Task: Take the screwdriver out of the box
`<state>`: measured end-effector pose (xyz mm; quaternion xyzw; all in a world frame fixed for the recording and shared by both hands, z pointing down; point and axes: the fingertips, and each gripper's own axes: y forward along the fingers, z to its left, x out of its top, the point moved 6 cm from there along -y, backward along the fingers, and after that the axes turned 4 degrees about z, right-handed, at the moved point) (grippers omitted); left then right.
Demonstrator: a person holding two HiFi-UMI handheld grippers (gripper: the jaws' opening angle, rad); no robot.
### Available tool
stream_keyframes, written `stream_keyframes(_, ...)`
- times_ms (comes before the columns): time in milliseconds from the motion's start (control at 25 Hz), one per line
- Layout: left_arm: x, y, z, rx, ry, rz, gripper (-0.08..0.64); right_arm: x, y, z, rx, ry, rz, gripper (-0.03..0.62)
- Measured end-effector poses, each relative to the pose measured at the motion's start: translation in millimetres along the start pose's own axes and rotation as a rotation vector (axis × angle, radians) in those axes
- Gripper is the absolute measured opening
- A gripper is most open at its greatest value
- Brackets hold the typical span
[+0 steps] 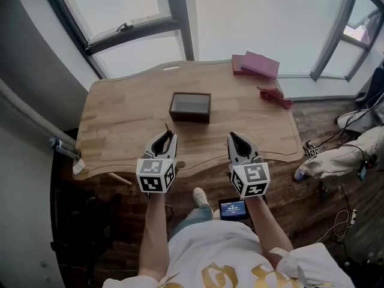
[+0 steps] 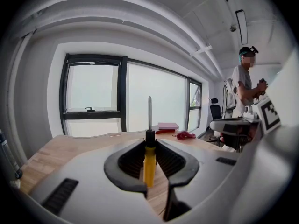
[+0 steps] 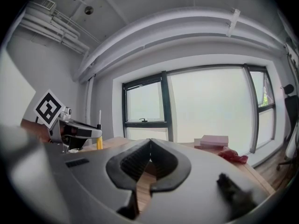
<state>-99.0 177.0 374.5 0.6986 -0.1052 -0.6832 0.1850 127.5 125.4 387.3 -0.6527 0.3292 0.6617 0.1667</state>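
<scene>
Screwdriver (image 2: 149, 164) upright, tip up — clamped between jaws of left gripper (image 2: 150, 143).

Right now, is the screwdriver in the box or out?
Out: the screwdriver stands upright, clamped in the left gripper, well short of the box.

Office-like room: wide windows (image 3: 210, 106), a wooden table (image 1: 120, 119), a swivel chair (image 2: 215, 111).

Both forearms stretched forward, left tool (image 1: 166, 135) clamped on upright screwdriver (image 2: 149, 158), right tool (image 1: 234, 138) alongside, jaws together, empty
</scene>
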Motion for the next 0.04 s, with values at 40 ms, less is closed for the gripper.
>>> stream_keyframes(40, -0.1, 1.5, -0.3, 0.0, 0.0, 0.002, 0.078, -0.3, 0.9, -1.6, 0.0, 0.001, 0.001, 0.031)
